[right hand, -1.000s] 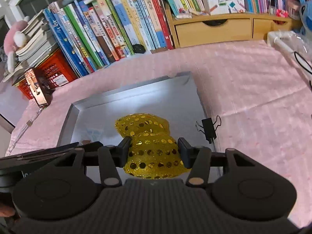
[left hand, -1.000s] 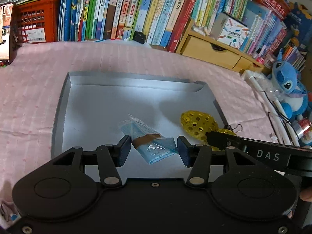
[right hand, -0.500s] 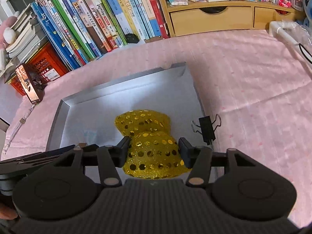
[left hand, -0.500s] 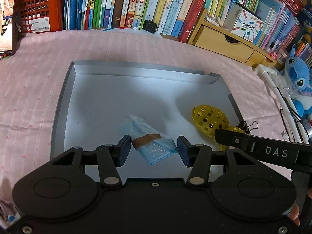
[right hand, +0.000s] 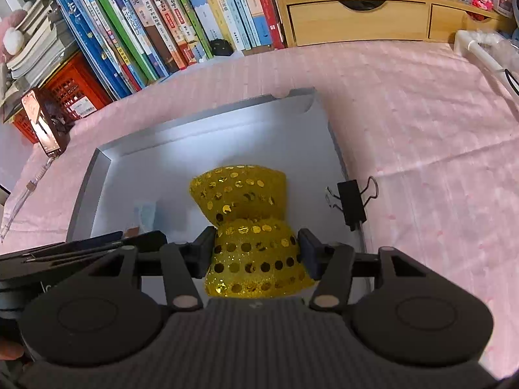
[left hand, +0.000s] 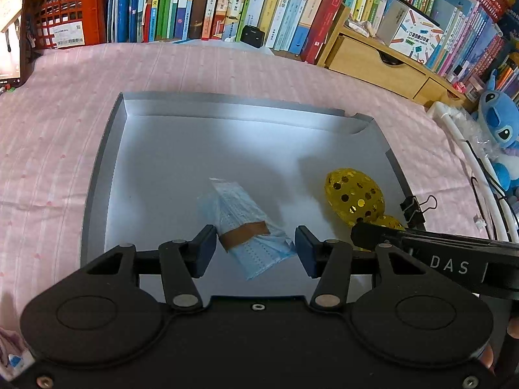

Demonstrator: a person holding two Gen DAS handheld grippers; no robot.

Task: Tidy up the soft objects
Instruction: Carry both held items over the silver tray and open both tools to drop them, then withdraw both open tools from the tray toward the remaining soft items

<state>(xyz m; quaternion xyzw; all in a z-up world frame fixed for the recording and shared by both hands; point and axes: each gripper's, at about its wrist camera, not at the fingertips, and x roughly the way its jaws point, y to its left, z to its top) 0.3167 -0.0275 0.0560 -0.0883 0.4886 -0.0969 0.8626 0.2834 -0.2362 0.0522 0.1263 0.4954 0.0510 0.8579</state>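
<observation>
A grey tray (left hand: 162, 162) lies on the pink cloth. A blue pack of face masks with a brown band (left hand: 246, 227) lies in it. My left gripper (left hand: 255, 251) is open, its fingers on either side of the pack's near end, apart from it. A yellow sequin bow (right hand: 246, 223) lies at the tray's right side; it also shows in the left wrist view (left hand: 355, 194). My right gripper (right hand: 256, 253) is open around the bow's near lobe. The tray (right hand: 292, 129) and a bit of the mask pack (right hand: 147, 214) show in the right wrist view.
A black binder clip (right hand: 352, 204) sits on the tray's right rim. Books (left hand: 227, 0), a red crate (left hand: 65, 16) and wooden drawers (left hand: 379, 61) line the back. A phone (left hand: 11, 32) stands at left, a blue plush toy (left hand: 499, 129) at right.
Both grippers have pulled back and up a little from the tray; the mask pack and bow stay where they lay. Both jaws stay open.
</observation>
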